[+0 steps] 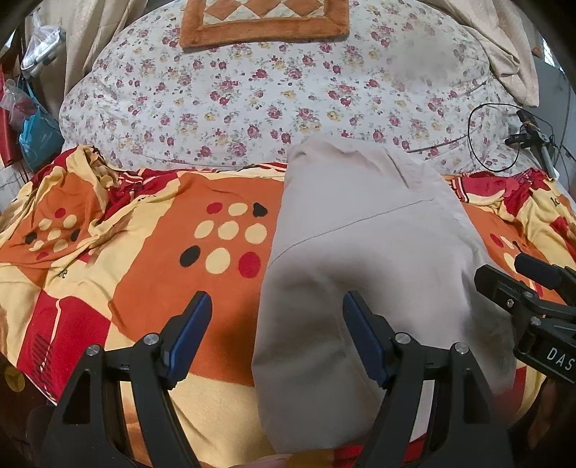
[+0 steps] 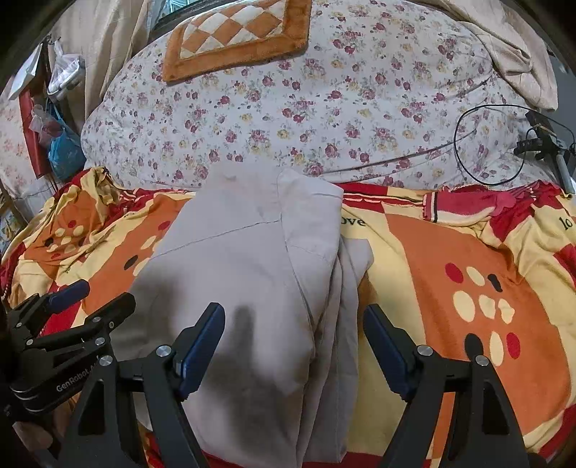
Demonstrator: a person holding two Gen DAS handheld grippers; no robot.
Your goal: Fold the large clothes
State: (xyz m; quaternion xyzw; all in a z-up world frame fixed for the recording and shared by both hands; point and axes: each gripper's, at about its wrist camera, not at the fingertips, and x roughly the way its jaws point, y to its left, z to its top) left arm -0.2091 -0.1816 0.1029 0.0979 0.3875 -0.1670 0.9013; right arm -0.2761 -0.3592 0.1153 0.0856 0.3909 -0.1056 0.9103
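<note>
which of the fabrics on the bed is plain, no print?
The grey garment, folded into a long strip on the orange dotted blanket. The quilt behind is floral; the small mat on it is checkered.

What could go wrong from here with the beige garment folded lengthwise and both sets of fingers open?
1. The beige garment shows loose stacked layers along its right edge; a pinch by the right gripper may catch only some of them and spoil the fold.
2. The patterned blanket beneath is rumpled; the left gripper, straddling the garment's left edge, could grab blanket too.
3. The two grippers sit close together and might collide.
</note>
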